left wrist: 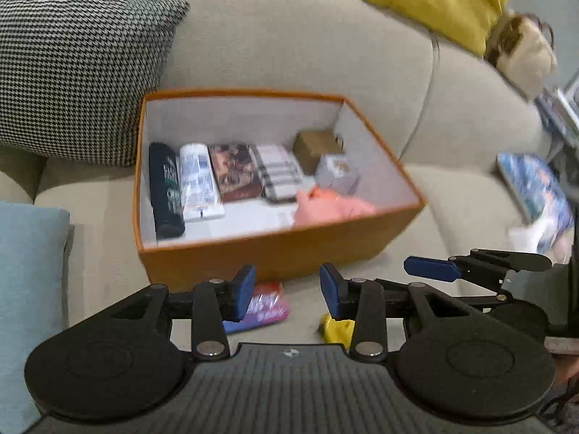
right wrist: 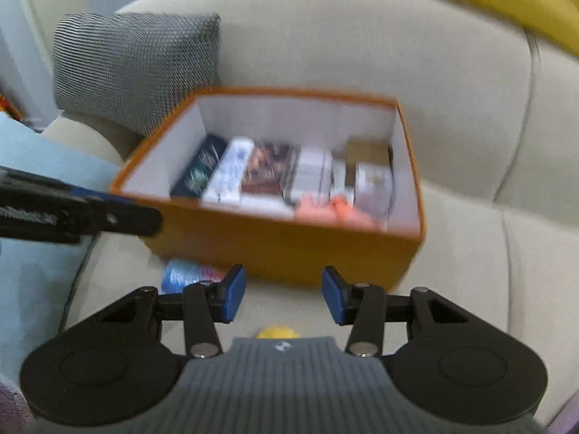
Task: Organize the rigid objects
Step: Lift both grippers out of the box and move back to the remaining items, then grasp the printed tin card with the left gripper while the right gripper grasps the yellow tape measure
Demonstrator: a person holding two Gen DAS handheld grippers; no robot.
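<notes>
Left wrist view: left gripper [left wrist: 286,291] parted, empty, low centre; orange box [left wrist: 275,249] mid-frame on the sofa [left wrist: 289,47]. Right wrist view: right gripper [right wrist: 283,294] likewise parted, holding nothing.

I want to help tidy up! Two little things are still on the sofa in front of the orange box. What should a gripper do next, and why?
Probably lower the left gripper onto the colourful packet and close on it. Both grippers look open and empty, the packet lies just under its left finger, and the orange box still has bare floor at the front.
</notes>
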